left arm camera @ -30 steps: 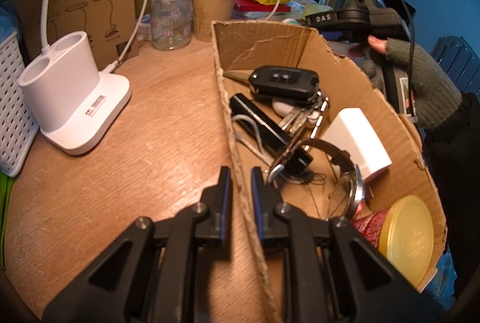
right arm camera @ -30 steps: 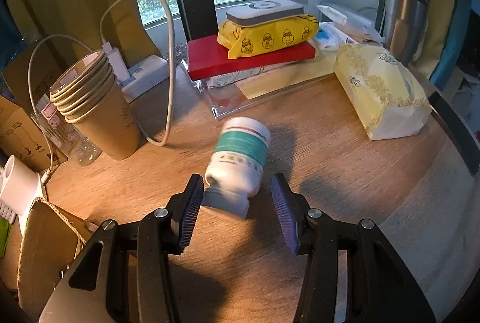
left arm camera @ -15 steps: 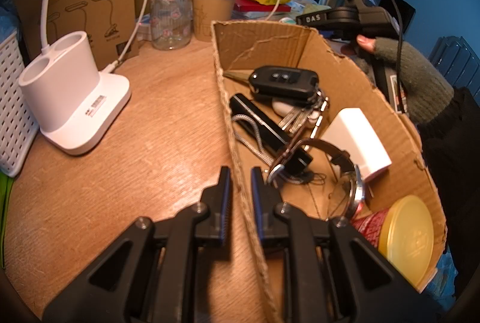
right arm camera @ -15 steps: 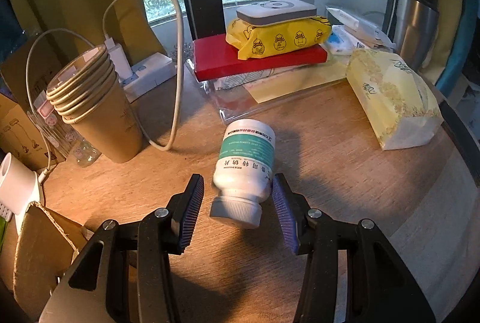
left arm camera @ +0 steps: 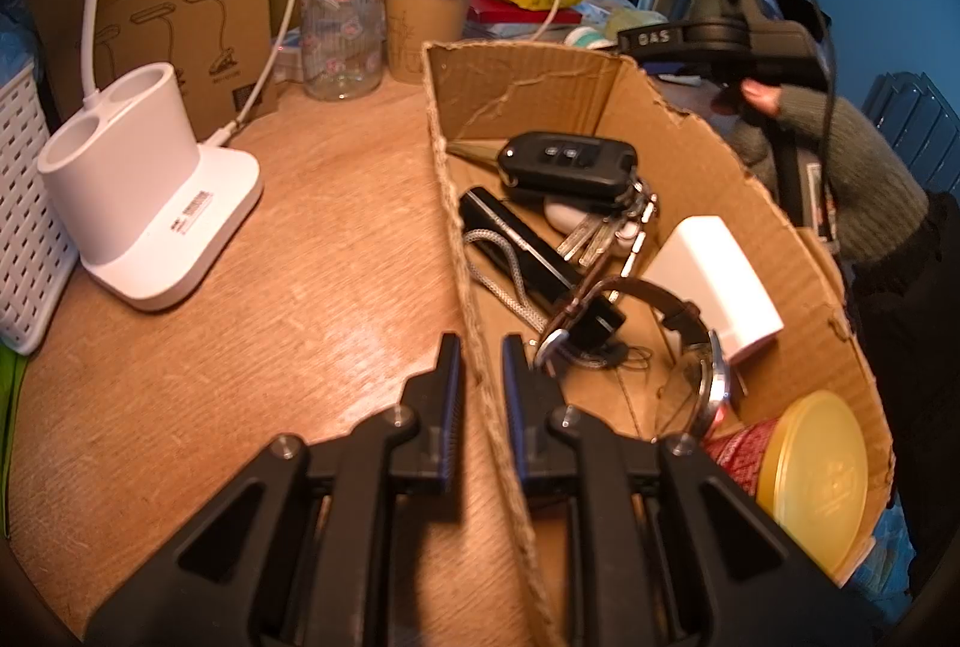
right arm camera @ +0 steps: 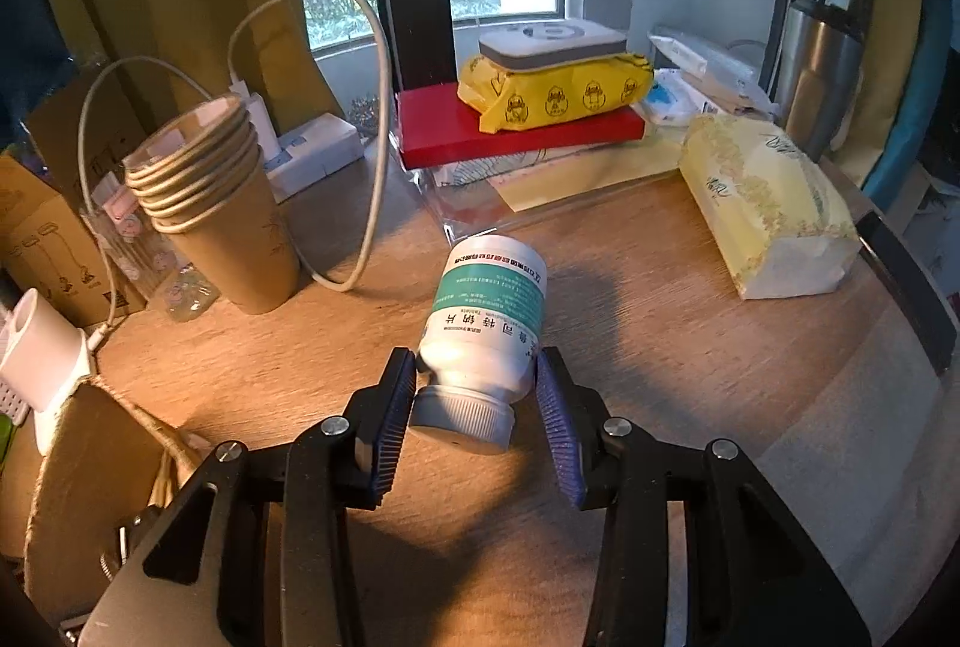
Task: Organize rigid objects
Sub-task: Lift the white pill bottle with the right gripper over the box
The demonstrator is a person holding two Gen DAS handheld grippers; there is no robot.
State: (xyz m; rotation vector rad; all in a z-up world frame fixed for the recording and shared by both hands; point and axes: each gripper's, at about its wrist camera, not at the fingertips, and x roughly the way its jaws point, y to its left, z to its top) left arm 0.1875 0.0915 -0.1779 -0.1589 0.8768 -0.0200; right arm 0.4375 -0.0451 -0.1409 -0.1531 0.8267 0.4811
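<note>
Cardboard box already holds several items; left gripper pinches its wall, right gripper clamps the pill bottle, not yet boxed.

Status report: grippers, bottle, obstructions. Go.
Left gripper shut on cardboard box wall. Right gripper shut on pill bottle, cap toward camera. Paper cups stand near box.

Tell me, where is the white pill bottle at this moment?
In the right wrist view, the white pill bottle lies on the wooden table between the fingers of the right gripper, cap toward the camera, right of the paper cups.
</note>
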